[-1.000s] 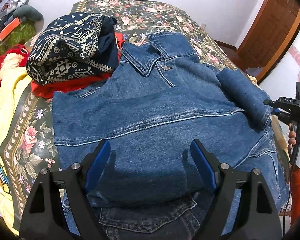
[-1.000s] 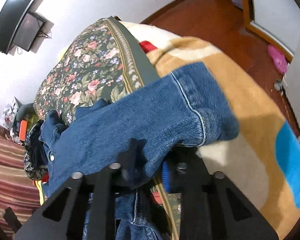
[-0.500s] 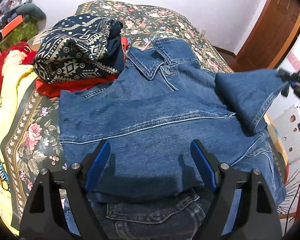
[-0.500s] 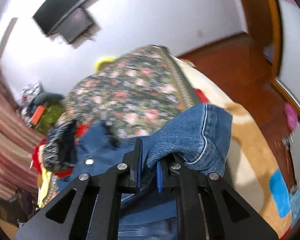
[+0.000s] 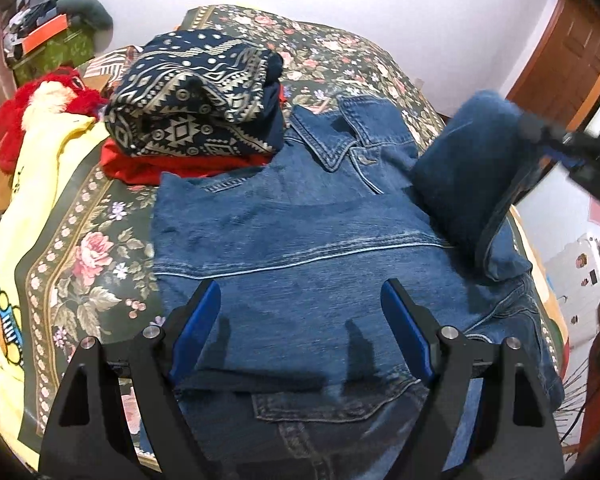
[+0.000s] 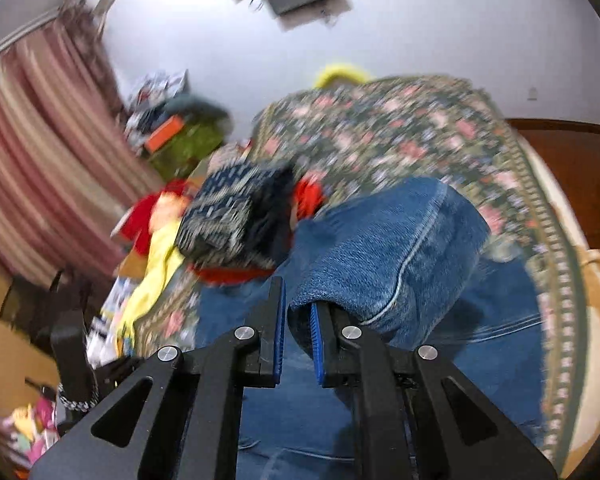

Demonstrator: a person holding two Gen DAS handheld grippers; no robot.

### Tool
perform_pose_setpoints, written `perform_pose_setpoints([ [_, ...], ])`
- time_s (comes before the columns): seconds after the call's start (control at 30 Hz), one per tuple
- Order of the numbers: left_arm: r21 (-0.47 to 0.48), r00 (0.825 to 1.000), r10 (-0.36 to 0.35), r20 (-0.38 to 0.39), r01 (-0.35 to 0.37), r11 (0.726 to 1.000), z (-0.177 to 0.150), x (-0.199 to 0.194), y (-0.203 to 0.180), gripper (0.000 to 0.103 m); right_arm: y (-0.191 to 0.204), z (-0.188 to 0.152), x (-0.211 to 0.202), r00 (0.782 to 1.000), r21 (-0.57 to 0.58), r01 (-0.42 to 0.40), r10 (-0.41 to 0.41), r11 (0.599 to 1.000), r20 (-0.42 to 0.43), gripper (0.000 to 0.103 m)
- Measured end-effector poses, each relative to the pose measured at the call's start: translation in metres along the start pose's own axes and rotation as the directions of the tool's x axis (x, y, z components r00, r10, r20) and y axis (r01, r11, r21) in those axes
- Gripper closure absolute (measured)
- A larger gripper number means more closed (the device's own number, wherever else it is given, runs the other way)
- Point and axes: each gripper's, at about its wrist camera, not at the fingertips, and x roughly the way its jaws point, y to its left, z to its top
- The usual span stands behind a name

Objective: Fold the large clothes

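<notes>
A blue denim jacket point(image 5: 300, 240) lies spread flat across a bed covered by a dark floral bedspread point(image 5: 100, 248), collar toward the far edge by the white wall and hem toward the near edge. Beneath the hem, at the near edge, lies a second denim garment with a stitched pocket point(image 5: 332, 404). The left gripper point(image 5: 302, 336) hovers over the lower part of the jacket, its blue-padded jaws standing wide apart with nothing between them. The right gripper point(image 6: 298, 334) has its jaws nearly closed, pinching the edge of the jacket's denim sleeve point(image 6: 388, 248) between the blue pads; in the left wrist view the sleeve point(image 5: 472, 168) is raised off the bed at the right edge and bends over the jacket body, its cuff end held by the blurred gripper. At the far left corner of the bed, just beside the collar, a folded navy garment with a pale geometric pattern point(image 5: 192, 96) sits on top of a red garment point(image 5: 172, 164). A yellow cloth point(image 5: 24, 184) runs along the left edge, with a red plush toy point(image 5: 52, 92) beyond it. The right wrist view is motion-blurred.
</notes>
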Motion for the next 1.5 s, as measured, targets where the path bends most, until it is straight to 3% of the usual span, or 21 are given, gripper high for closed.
perform_pose_setpoints([
  [0.13, -0.017, 1.000, 0.014, 0.005, -0.014, 1.000, -0.002, -0.004, 0.011, 0.021, 0.016, -0.016, 0.035, 0.991, -0.008, -0.068, 0.067, 0.998, -0.118, 0.093],
  [0.23, -0.035, 1.000, 0.017, -0.001, -0.017, 0.999, -0.004, -0.004, 0.019, 0.021, 0.028, -0.028, 0.056, 0.977, -0.026, -0.078, 0.071, 0.997, -0.200, 0.093],
  [0.4, -0.060, 1.000, 0.022, -0.007, -0.022, 0.998, -0.007, -0.004, 0.027, 0.021, 0.036, -0.041, 0.062, 0.961, -0.042, -0.106, 0.091, 0.993, -0.263, 0.092],
  [0.53, -0.073, 1.000, 0.016, -0.016, -0.017, 0.997, -0.007, -0.002, 0.029, 0.021, 0.024, -0.039, 0.041, 0.973, -0.050, -0.068, 0.055, 0.996, -0.226, 0.092],
  [0.67, -0.108, 0.999, -0.033, -0.034, 0.029, 0.994, -0.004, 0.002, 0.030, 0.021, -0.004, -0.034, 0.014, 0.986, -0.037, 0.036, -0.042, 0.999, -0.163, 0.087],
  [0.73, -0.139, 0.996, -0.072, -0.049, 0.065, 0.988, -0.003, 0.006, 0.031, 0.021, -0.022, -0.033, -0.002, 0.985, -0.024, 0.113, -0.115, 0.993, -0.127, 0.065],
  [0.83, -0.191, 0.988, -0.138, -0.075, 0.121, 0.974, 0.000, 0.014, 0.032, 0.021, -0.050, -0.037, -0.024, 0.973, 0.006, 0.220, -0.219, 0.975, -0.075, 0.051],
  [0.93, -0.270, 0.968, -0.233, -0.095, 0.200, 0.942, 0.002, 0.027, 0.034, 0.021, -0.079, -0.042, -0.037, 0.963, 0.072, 0.263, -0.257, 0.962, -0.083, 0.050],
  [1.03, -0.372, 0.937, -0.332, -0.111, 0.271, 0.888, 0.004, 0.043, 0.038, 0.021, -0.110, -0.054, -0.049, 0.960, 0.177, 0.278, -0.265, 0.944, -0.095, 0.050],
  [1.13, -0.429, 0.921, -0.374, -0.112, 0.295, 0.854, 0.007, 0.055, 0.040, 0.021, -0.135, -0.067, -0.059, 0.954, 0.252, 0.298, -0.279, 0.921, -0.106, 0.050],
  [1.33, -0.463, 0.917, -0.378, -0.125, 0.283, 0.840, 0.014, 0.077, 0.042, 0.021, -0.158, -0.088, -0.069, 0.947, 0.321, 0.321, -0.299, 0.891, -0.118, 0.050],
  [1.5, -0.447, 0.933, -0.322, -0.161, 0.222, 0.867, 0.027, 0.094, 0.044, 0.021, -0.171, -0.093, -0.076, 0.944, 0.359, 0.330, -0.308, 0.873, -0.120, 0.050],
])
